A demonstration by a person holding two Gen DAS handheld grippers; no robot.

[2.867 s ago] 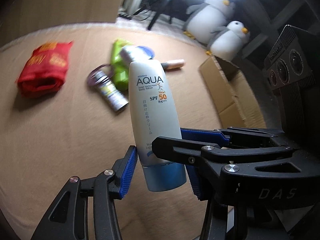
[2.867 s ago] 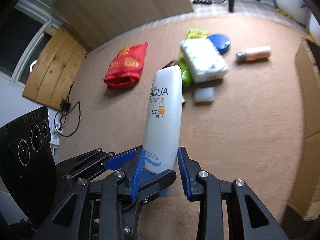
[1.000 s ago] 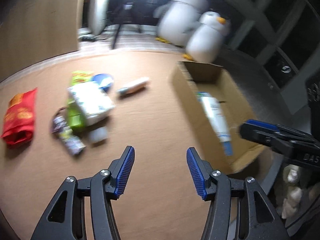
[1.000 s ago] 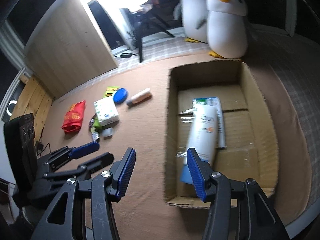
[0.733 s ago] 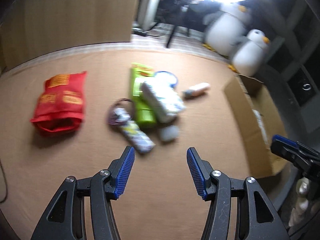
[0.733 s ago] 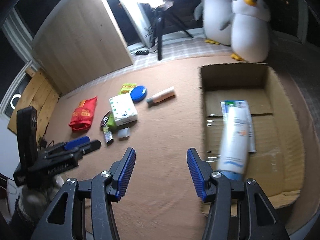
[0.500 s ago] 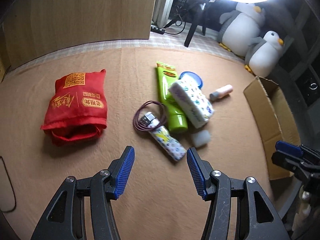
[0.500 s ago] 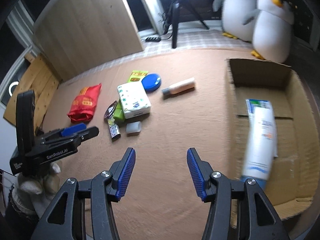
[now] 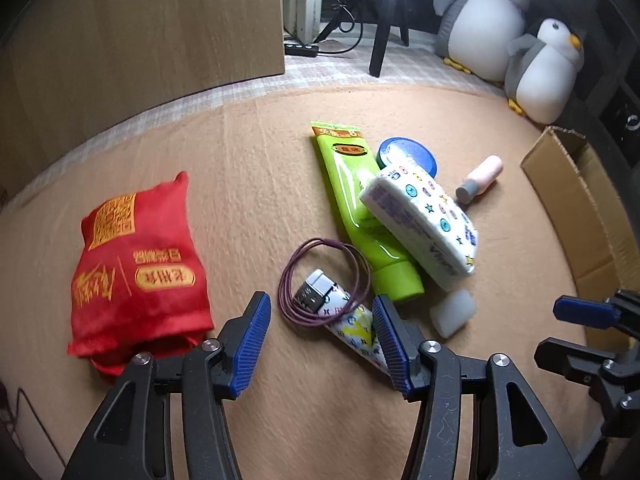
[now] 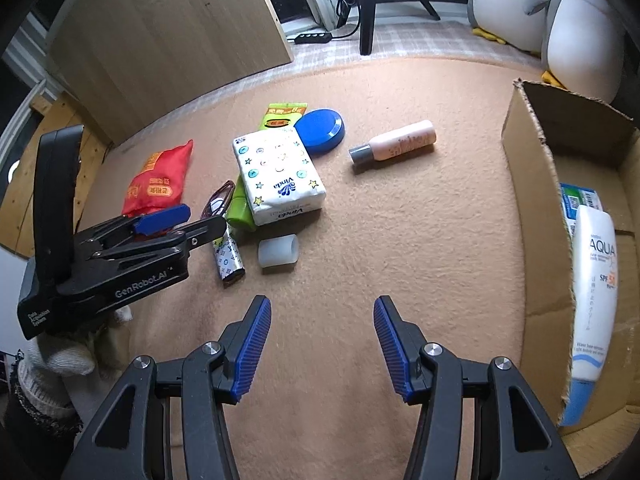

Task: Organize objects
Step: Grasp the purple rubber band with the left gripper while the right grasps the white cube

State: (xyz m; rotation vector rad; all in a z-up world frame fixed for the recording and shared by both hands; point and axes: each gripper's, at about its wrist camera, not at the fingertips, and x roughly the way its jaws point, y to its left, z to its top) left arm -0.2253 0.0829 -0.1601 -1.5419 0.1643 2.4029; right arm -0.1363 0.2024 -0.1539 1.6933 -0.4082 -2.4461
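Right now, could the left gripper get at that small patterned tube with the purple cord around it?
Probably yes. The left gripper is open and empty, with the patterned tube just ahead between its fingers. The purple cord looped around the tube's cap end might get caught in the grasp.

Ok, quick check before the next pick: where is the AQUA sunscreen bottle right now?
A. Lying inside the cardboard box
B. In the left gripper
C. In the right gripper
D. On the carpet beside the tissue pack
A. The AQUA sunscreen bottle lies inside the cardboard box, while the left gripper and right gripper are both open with nothing between them.
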